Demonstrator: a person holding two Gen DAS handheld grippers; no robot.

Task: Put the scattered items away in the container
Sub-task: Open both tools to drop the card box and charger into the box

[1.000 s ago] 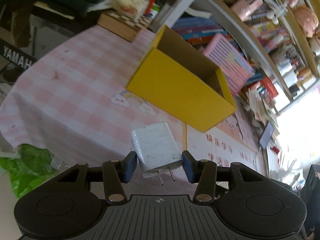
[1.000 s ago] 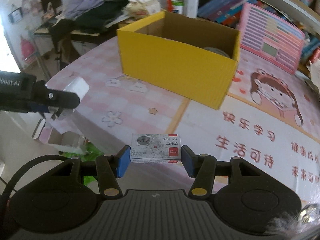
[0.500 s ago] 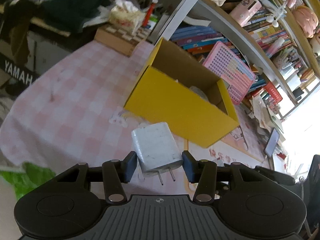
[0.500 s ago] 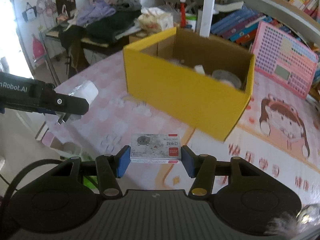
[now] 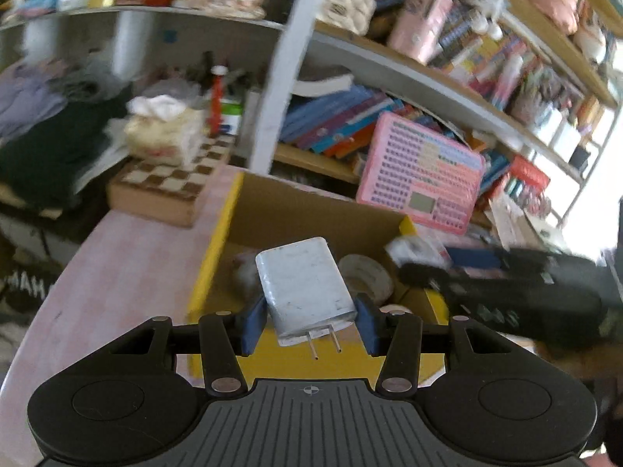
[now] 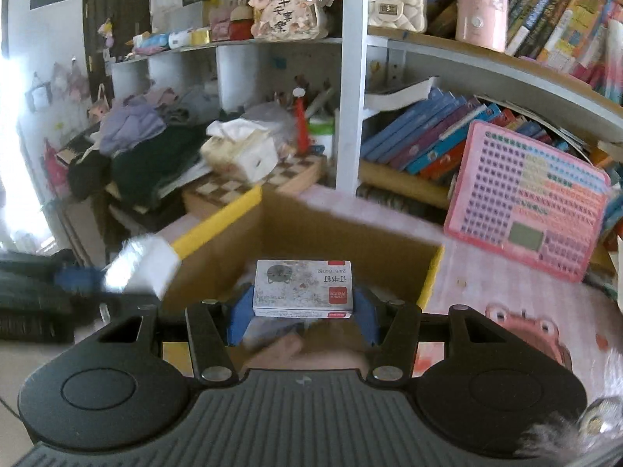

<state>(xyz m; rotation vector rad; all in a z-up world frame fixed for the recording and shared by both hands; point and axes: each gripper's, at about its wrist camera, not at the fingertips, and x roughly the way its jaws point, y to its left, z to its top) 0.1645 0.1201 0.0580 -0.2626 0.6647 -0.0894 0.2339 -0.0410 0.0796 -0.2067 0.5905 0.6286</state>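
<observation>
Both tools now hold charger and staple box above yellow box.

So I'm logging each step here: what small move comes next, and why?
Probably open both grippers. The left gripper holds the white charger and the right gripper the staple box, both above the open yellow box.

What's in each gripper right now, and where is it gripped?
Left gripper clamps the white charger by its two side faces near the prong end. Right gripper pinches the staple box by its short ends.
</observation>
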